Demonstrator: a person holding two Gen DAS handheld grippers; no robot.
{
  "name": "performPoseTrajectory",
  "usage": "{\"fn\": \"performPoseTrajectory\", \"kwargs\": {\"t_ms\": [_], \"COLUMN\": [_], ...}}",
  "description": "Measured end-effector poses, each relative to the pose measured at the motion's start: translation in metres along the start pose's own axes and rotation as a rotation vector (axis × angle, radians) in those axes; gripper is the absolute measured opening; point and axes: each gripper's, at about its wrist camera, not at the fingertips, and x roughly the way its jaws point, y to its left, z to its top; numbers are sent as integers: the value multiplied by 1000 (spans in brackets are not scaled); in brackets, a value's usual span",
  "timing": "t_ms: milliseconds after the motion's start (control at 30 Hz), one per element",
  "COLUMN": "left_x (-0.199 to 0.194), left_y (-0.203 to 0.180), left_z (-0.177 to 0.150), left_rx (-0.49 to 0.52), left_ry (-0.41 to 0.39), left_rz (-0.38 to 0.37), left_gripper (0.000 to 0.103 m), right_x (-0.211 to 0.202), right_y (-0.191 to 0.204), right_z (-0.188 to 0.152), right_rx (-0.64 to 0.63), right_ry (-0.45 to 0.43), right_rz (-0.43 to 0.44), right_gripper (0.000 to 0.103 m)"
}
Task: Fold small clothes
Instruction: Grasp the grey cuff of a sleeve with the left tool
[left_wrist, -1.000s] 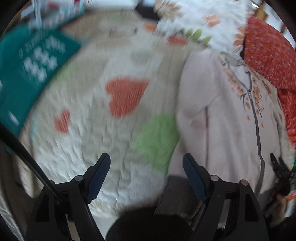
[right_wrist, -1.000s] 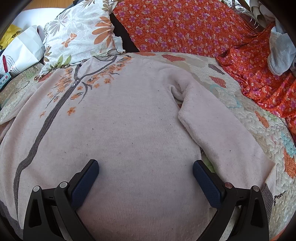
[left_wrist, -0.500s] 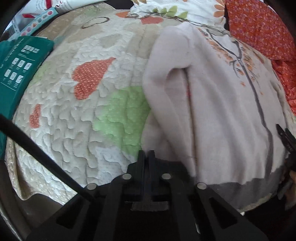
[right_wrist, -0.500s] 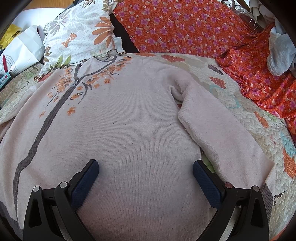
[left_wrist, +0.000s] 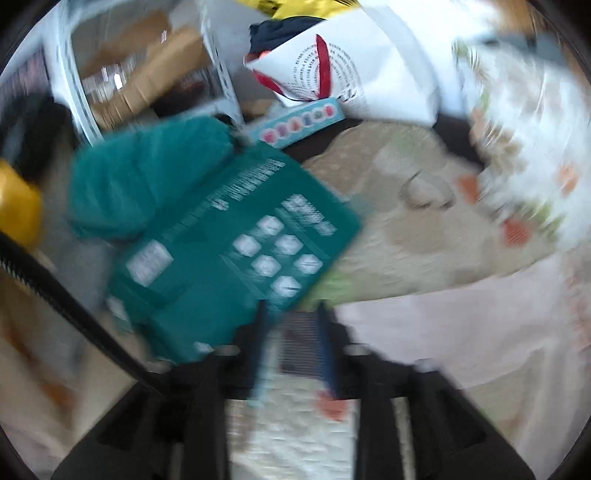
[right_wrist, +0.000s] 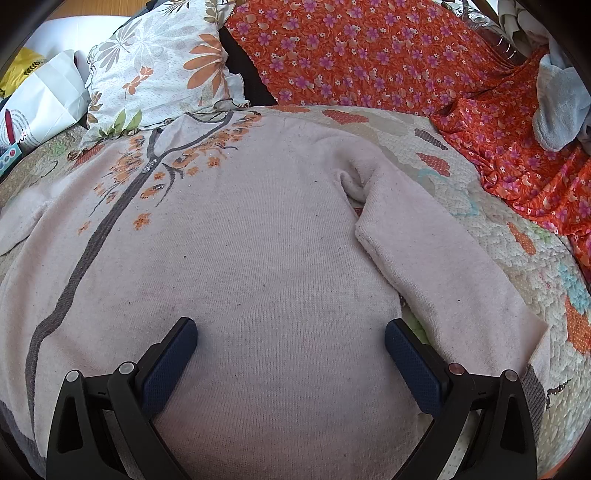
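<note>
Flat on the quilt (right_wrist: 517, 236), the pale pink sweater (right_wrist: 258, 258) runs lengthwise, neckline toward the floral pillow (right_wrist: 162, 70). Spread wide, the right gripper (right_wrist: 291, 336) hovers above its body; the left gripper (left_wrist: 291, 325) pinches its grey-ribbed sleeve cuff (left_wrist: 299, 343).

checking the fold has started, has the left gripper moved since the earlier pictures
Yes. The left gripper swung left: the teal printed box, earlier at the view's left edge, now sits centre, the pale pink knitted sweater at right.

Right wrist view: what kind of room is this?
Probably a bedroom. A pink sweater lies spread on a quilted bedspread, with a floral pillow behind it and orange flowered fabric beyond.
</note>
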Motion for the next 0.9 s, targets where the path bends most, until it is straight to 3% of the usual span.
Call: {"fn": "performPoseTrajectory", "kwargs": {"t_ms": [33,100,233,367,433,600,633,667,700,767,800,900], "left_x": [0,6,51,94,111,122,127,131,134,131,124,89], "left_y": [7,13,-4,-4,-6,-15,-18,-24,-27,-40,-44,-80], "left_z": [-5,-19,-55,-86,-94,-77,-71,-63,-59,-49,-45,-30], "left_rx": [-32,-68,-126,-306,-377,-427,-423,-398,-376,-348,-337,-226], "left_ry": [2,17,158,296,328,241,234,232,239,250,232,159], "left_rz": [-44,-96,-227,-368,-395,-345,-331,-319,-305,-303,-310,-330], "left_gripper": [60,60,60,60,60,60,55,43,10,7,7,7], "right_x": [0,0,0,0,0,1,0,1,1,1,1,-1], "right_y": [0,0,0,0,0,1,1,1,1,1,0,0], "right_z": [0,0,0,0,0,0,-1,0,-1,-1,-1,1], "right_rx": [0,-2,-2,-3,-3,-5,-5,-5,-6,-8,5,-15], "right_ry": [0,3,10,15,16,25,24,28,28,32,0,9], "right_rz": [0,-1,-1,-2,-1,-2,-2,-3,-3,-5,5,-19], "right_gripper": [103,103,103,103,103,103,103,103,103,103,103,103]}}
